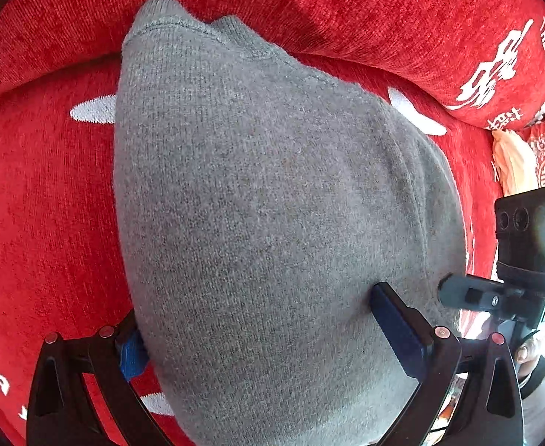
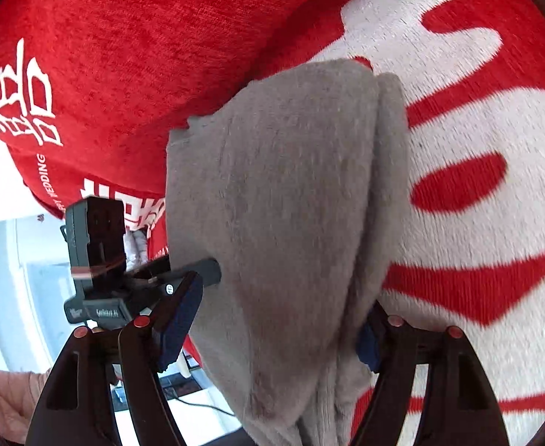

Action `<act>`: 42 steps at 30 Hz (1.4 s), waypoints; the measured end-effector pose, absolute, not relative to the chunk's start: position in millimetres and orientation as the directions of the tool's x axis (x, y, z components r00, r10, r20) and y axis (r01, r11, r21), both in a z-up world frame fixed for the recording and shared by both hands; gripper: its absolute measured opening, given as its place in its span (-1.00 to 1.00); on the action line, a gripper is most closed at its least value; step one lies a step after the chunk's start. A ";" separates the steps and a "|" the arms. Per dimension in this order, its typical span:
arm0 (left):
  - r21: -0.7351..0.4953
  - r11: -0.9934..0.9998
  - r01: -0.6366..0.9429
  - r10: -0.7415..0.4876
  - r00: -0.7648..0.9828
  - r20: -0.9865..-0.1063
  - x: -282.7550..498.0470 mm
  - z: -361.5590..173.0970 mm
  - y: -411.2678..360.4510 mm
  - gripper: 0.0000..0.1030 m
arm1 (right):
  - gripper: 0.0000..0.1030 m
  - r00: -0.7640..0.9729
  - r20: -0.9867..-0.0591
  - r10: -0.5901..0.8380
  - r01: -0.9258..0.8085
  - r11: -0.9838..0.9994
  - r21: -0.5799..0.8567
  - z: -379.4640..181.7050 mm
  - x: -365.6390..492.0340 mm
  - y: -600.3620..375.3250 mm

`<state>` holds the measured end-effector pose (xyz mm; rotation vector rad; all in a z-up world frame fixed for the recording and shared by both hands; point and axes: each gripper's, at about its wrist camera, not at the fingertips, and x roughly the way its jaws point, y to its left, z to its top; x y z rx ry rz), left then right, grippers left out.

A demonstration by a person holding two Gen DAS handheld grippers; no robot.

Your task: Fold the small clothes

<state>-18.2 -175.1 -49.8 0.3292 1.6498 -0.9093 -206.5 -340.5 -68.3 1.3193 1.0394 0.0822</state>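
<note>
A grey knitted garment (image 1: 257, 200) lies folded on a red sofa seat (image 1: 42, 204). Its ribbed hem points toward the sofa back. My left gripper (image 1: 268, 330) stands open with the near end of the garment lying between its blue-padded fingers (image 1: 398, 327). In the right wrist view the same grey garment (image 2: 287, 215) drapes between the fingers of my right gripper (image 2: 276, 327), which also stands open. The left finger pad (image 2: 181, 316) is apart from the cloth; the right pad (image 2: 367, 342) touches a fold. Each view shows the other gripper's camera beside the garment.
The red sofa cover carries large white characters (image 2: 469, 171). The red backrest cushion (image 1: 346, 11) rises just behind the garment. A cream cloth (image 1: 513, 163) and a patterned red cushion lie at the far right. A white floor area (image 2: 8, 260) shows off the sofa edge.
</note>
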 end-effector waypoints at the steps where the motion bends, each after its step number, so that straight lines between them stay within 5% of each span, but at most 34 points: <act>1: -0.382 0.656 0.651 -0.250 -0.290 -0.924 -19.1 -48.8 -174.7 1.00 | 0.47 0.576 -0.574 0.582 0.498 0.306 0.811 -68.1 -207.3 -339.8; 2: -0.375 0.656 0.655 -0.250 -0.280 -0.927 -20.0 -46.8 -173.6 0.99 | 0.42 0.574 -0.583 0.575 0.511 0.305 0.804 -67.0 -208.5 -338.5; 4: -0.361 0.654 0.665 -0.258 -0.252 -0.933 -22.3 -40.5 -171.0 0.75 | -0.26 0.549 -0.613 0.567 0.543 0.315 0.778 -67.3 -211.2 -336.4; 10: -0.344 0.611 0.713 -0.297 -0.196 -0.934 -30.5 -7.7 -162.8 -0.10 | -0.38 0.622 -0.536 0.571 0.495 0.245 0.834 -48.7 -213.6 -324.9; 21: -0.395 0.605 0.691 -0.371 -0.195 -0.908 -25.0 44.5 -99.5 -0.13 | -0.38 0.648 -0.463 0.605 0.431 0.211 0.878 -1.4 -211.4 -262.7; 30: -0.333 0.692 0.641 -0.317 -0.146 -0.937 -13.7 44.2 4.5 -0.13 | -0.38 0.566 -0.465 0.681 0.418 0.250 0.874 -11.3 -175.9 -182.4; 34: -0.287 0.753 0.592 -0.260 -0.134 -0.956 -6.3 20.8 34.1 -0.13 | -0.26 0.464 -0.599 0.653 0.521 0.346 0.781 -26.1 -164.9 -172.0; 37: -0.267 0.777 0.570 -0.263 -0.091 -0.961 1.0 25.5 58.9 -0.12 | 0.07 0.410 -0.698 0.588 0.563 0.439 0.700 -14.6 -170.5 -178.7; 42: -0.200 0.808 0.554 -0.242 0.003 -0.970 17.6 40.1 84.7 -0.12 | 0.08 0.384 -0.815 0.433 0.607 0.547 0.577 13.9 -179.6 -190.0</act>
